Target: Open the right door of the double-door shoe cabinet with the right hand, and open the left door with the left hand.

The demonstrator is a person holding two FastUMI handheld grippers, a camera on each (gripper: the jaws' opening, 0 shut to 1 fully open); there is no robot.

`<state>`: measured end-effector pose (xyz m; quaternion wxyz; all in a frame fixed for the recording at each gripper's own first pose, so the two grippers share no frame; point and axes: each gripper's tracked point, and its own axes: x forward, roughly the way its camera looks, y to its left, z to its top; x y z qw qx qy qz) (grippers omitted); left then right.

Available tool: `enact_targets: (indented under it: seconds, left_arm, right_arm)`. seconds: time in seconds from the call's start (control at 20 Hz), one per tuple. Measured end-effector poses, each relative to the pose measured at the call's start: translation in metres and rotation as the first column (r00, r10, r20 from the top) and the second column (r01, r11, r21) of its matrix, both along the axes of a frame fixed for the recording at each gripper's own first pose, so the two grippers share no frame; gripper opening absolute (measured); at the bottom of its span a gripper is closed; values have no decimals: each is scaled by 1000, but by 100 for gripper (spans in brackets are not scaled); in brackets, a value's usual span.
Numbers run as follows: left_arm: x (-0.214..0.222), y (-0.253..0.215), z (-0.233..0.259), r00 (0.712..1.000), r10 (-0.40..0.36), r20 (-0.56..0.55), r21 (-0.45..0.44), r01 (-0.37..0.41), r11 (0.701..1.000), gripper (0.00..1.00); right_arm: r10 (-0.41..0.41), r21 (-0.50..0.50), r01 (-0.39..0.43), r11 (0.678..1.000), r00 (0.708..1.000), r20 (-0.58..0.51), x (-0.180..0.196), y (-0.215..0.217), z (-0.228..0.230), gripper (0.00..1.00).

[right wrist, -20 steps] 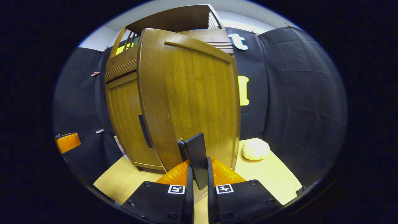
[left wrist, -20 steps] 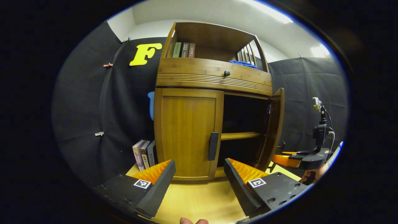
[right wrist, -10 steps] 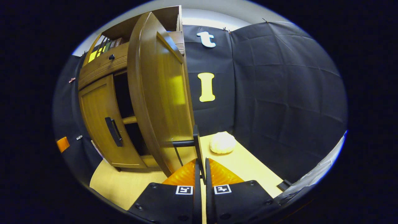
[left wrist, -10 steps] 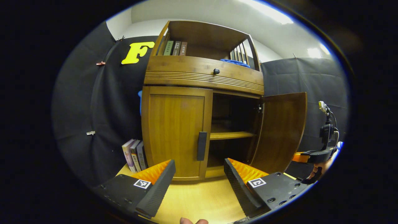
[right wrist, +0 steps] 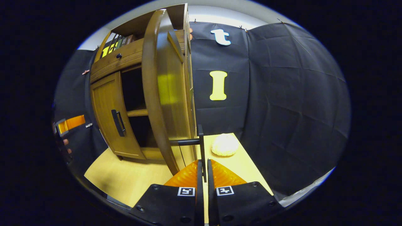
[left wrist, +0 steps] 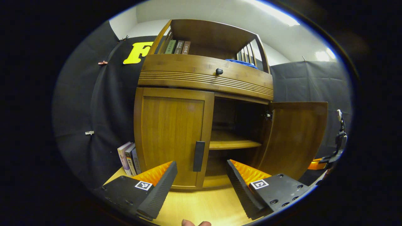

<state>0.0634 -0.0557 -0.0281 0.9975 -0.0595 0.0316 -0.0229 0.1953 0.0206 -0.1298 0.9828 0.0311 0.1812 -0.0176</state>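
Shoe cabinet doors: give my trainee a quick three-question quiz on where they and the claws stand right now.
1. True or false: the left door is shut.
2. What is the right claw clamped on?
A. the drawer knob
B. the right door's handle
C. the books
3. Fill in: the left claw is ____, holding nothing, in front of the left door's handle.

Key: 1 true; 2 B; 3 open.

Right tongs (right wrist: 203, 171) clamped closed, left tongs (left wrist: 201, 175) spread wide
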Motion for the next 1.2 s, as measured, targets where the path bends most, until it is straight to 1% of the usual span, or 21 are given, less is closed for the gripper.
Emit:
enact_targets:
  seconds: [0.1,0.25,0.35,0.45,0.55,0.6,0.65,0.7,0.8,0.9,1.0,1.1,1.15,1.2]
  left_arm:
    - [12,-6,6,1000,19,5,12,-20,1000,99]
    - [23,-14,10,999,44,12,57,-44,997,97]
    - [29,-21,8,999,48,7,65,-48,997,97]
    - [32,-26,3,998,57,-7,65,-56,996,97]
    - [37,-28,2,998,60,-13,64,-59,996,97]
    - [39,-29,2,998,61,-15,66,-60,996,97]
    - [41,-31,0,998,62,-20,70,-61,996,97]
    - [43,-31,0,998,64,-23,72,-62,995,97]
    - [49,-31,-3,998,64,-29,74,-62,995,98]
    - [57,-28,-5,997,70,-33,83,-67,994,97]
    - [70,-24,-10,996,75,-38,90,-71,993,97]
    - [85,-21,-17,996,81,-46,88,-77,993,97]
    - [92,-20,-22,995,81,-52,83,-77,994,97]
    - [99,-19,-26,995,83,-56,80,-78,994,97]
  right_arm:
    - [-4,-14,4,1000,1000,-2,1,-5,0,10]
    - [10,2,-10,1000,1000,14,-3,-9,-1,10]
    - [15,3,-15,1000,1000,22,-2,-8,2,10]
    - [12,-17,-11,1000,999,37,-4,-10,3,10]
    - [-2,-47,4,999,999,45,-5,-12,2,11]
    - [-19,-56,21,998,999,44,-5,-16,3,18]
    - [-35,-55,38,998,998,46,-8,-22,5,17]
    - [-57,-47,59,997,997,50,-10,-28,7,31]
    - [-128,-27,131,991,989,79,-17,-49,16,66]
    - [-212,50,207,977,966,146,-24,-70,37,100]
    - [-243,107,225,968,949,203,-32,-72,52,100]
    - [-244,97,227,969,942,230,-40,-78,61,95]
    - [-257,90,242,966,935,243,-43,-83,67,92]
    - [-263,97,246,964,930,259,-48,-85,74,98]
